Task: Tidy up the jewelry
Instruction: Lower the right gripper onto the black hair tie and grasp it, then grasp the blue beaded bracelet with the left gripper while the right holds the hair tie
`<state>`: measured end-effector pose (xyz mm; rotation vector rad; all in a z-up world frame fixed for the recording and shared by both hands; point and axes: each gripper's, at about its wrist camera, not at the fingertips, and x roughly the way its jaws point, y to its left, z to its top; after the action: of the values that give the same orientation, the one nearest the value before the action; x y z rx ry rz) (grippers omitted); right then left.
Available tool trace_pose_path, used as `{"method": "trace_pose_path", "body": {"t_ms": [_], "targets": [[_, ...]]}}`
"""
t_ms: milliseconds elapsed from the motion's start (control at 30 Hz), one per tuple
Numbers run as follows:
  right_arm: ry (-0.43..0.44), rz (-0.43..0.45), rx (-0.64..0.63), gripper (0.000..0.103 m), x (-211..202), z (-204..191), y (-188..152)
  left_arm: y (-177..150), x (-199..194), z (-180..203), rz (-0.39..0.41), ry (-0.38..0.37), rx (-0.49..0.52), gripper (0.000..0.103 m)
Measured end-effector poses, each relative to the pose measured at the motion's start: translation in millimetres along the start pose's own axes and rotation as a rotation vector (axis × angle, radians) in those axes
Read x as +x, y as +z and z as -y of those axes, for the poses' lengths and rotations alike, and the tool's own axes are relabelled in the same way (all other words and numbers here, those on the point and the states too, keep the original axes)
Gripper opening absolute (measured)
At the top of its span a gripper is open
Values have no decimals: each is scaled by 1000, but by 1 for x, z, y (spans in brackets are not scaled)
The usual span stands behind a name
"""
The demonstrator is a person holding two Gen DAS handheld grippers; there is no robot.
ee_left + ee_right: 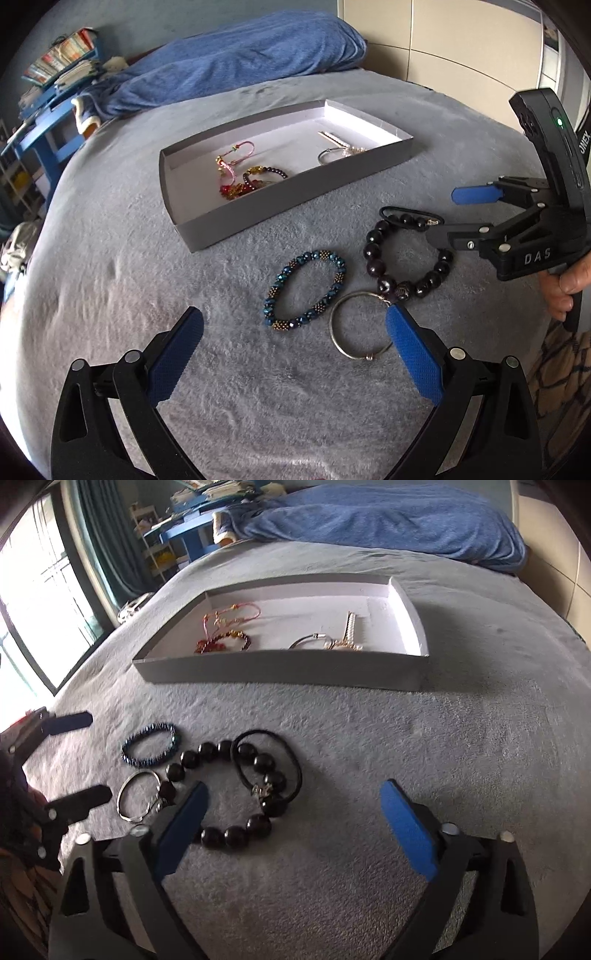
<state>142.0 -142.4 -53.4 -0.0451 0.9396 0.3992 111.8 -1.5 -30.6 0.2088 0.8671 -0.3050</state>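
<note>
Left gripper (295, 332): sitting released at 6 o'clock of the left wrist view, its blue pads spread wide with nothing clasped.
Right gripper (293, 825): hanging with its jaws wide apart at 6 o'clock of its own view, gripping nothing; in the left wrist view it is reaching in from 3 o'clock, held by a hand (561, 291).
Black bead bracelet (229, 794): lying on the grey blanket (424, 746), partly between the right gripper's fingers, its lower beads just beside the left pad.
Black hair tie (295, 764): overlapping the bead bracelet at its 1 o'clock side.
Blue bead bracelet (304, 290): resting at the centre of the left wrist view, near the others.
Silver ring bangle (360, 325): lying at 4 o'clock of the blue bracelet, its rim running behind the left gripper's right pad.
Grey tray (295, 201): sitting at 12 o'clock, holding pink, red and silver pieces.
</note>
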Motion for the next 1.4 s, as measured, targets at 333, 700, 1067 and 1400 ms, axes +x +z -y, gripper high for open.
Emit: {"method": "trace_pose_path", "body": {"t_ms": [333, 700, 1067, 1400], "targets": [[16, -12, 34, 75, 9, 1, 3, 4, 2, -15, -3, 3, -74, 98], [69, -12, 53, 27, 11, 2, 7, 6, 8, -15, -14, 15, -76, 98], [83, 22, 68, 16, 1, 6, 10, 14, 12, -19, -10, 15, -100, 98], [87, 70, 106, 16, -11, 18, 17, 22, 29, -19, -31, 18, -112, 98]]}}
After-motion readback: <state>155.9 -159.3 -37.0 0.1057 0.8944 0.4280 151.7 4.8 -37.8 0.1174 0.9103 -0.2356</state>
